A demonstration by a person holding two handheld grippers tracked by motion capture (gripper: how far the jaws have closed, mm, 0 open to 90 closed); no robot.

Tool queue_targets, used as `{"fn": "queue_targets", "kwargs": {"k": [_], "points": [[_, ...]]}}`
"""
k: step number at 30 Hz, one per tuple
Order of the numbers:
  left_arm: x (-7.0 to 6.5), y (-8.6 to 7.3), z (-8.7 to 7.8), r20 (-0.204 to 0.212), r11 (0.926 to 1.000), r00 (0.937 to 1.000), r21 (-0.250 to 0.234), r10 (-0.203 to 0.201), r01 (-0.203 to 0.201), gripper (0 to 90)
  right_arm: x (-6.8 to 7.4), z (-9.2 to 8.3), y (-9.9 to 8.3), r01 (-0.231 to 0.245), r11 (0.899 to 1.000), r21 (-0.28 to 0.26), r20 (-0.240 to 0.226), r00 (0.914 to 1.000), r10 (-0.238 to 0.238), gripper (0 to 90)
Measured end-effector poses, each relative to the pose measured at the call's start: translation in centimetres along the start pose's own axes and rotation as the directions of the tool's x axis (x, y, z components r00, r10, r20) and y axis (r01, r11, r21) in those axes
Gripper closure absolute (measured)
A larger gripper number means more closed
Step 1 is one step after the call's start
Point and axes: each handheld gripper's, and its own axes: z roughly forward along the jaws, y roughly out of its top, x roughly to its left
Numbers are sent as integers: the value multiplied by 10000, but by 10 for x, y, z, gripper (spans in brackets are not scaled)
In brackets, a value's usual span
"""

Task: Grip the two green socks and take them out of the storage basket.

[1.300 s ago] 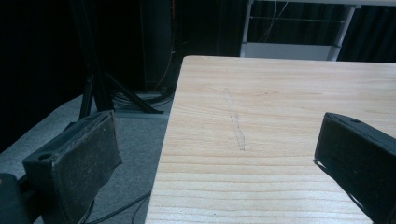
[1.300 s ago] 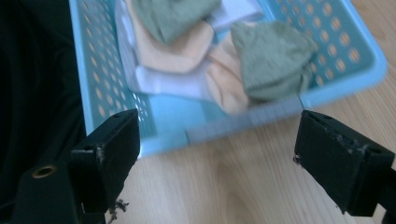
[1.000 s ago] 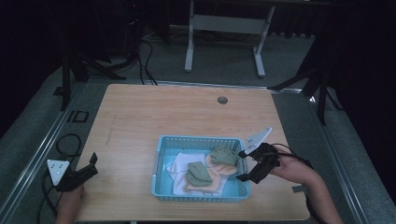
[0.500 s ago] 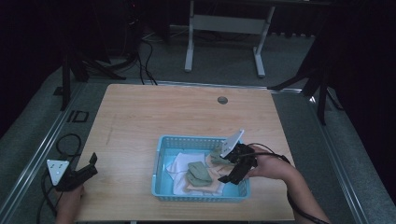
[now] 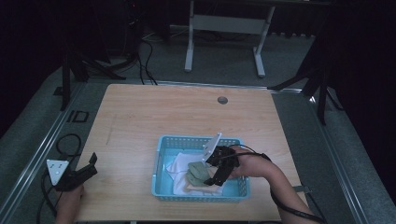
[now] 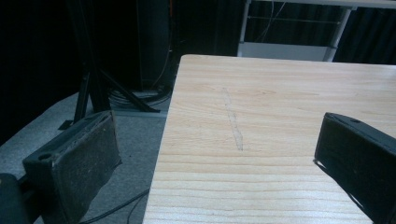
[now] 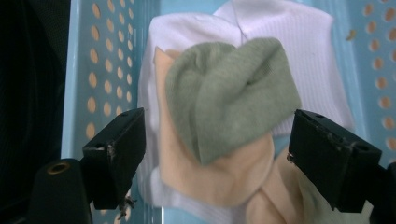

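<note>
The left gripper (image 5: 88, 166) rested wide open at the tabletop's (image 5: 187, 112) near left corner. Right of it, the blue basket (image 5: 161, 154) held white, peach and green socks (image 7: 224, 102); the right gripper (image 5: 219, 170) hovered wide open over them.

Bare wood is lying open across the table's (image 5: 140, 116) far half and left side, while the blue basket (image 5: 161, 161) of piled socks (image 5: 198, 170) is blocking the near edge right of centre.
</note>
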Motion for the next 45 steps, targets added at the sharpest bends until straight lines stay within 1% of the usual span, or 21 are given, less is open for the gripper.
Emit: {"fn": "queue_targets", "kwargs": {"k": [2,7,8,10,12,16,19,20,21,22,23,24,28,29,32,34,35,37,38,39,45], "points": [[0,0,0,11,10000,10000,8,-8,8,5,0,5,4,5,10000,40,-71,10000,-5,218],[0,0,0,31,10000,10000,16,-19,19,5,-1,16,11,110,9997,209,-211,9997,-106,226],[0,0,0,37,10000,10000,18,-27,26,5,-2,24,15,73,9995,315,-403,9992,-60,235],[1,0,0,44,10000,10000,25,3,-4,5,-2,27,16,69,9993,355,-494,9988,-52,249],[1,0,0,37,10000,10000,29,0,0,5,0,32,18,210,9981,576,-615,9980,-175,256],[1,0,0,39,10000,10000,47,5,-5,5,0,40,21,416,9935,1060,-495,9981,-365,368],[1,0,1,42,10000,10000,51,-4,3,5,0,42,22,538,9912,1212,-375,9981,-496,512],[1,0,1,40,10000,10000,54,-2,2,5,1,41,24,641,9899,1266,-380,9975,-598,649],[1,0,1,32,10000,10000,71,9,-9,5,1,41,24,641,9899,1266,-380,9975,-598,649],[1,0,1,34,10000,10000,77,10,-11,4,2,39,25,634,9898,1279,-395,9975,-588,751],[1,0,1,29,10000,10000,80,8,-8,4,2,39,25,634,9898,1279,-395,9975,-588,751],[1,0,1,36,10000,10000,86,7,-7,5,2,38,26,674,9889,1327,-263,9976,-645,809],[1,0,1,34,10000,10000,78,-20,20,5,2,32,27,666,9903,1218,-155,9978,-652,827],[1,0,1,35,10000,10000,92,-8,8,4,2,27,27,667,9917,1098,-85,9978,-661,829],[1,0,1,37,9999,10000,111,-8,8,5,2,22,28,689,9922,1040,52,9975,-698,830],[1,0,1,35,10000,10000,87,-30,29,5,3,11,30,708,9937,872,184,9972,-726,831],[1,0,1,36,10000,10000,81,-34,33,5,3,11,30,708,9937,872,184,9972,-726,831],[1,0,1,39,10000,10000,81,-32,31,4,4,3,31,721,9943,787,325,9967,-748,831],[1,0,1,42,10000,10000,87,-30,30,5,5,-5,32,777,9946,684,428,9958,-808,831],[1,0,1,43,10000,10000,71,-26,26,5,5,-5,32,777,9946,684,428,9958,-808,831],[1,0,1,34,10000,10000,67,-37,37,5,9,-29,32,845,9958,348,689,9938,-867,831]]}}
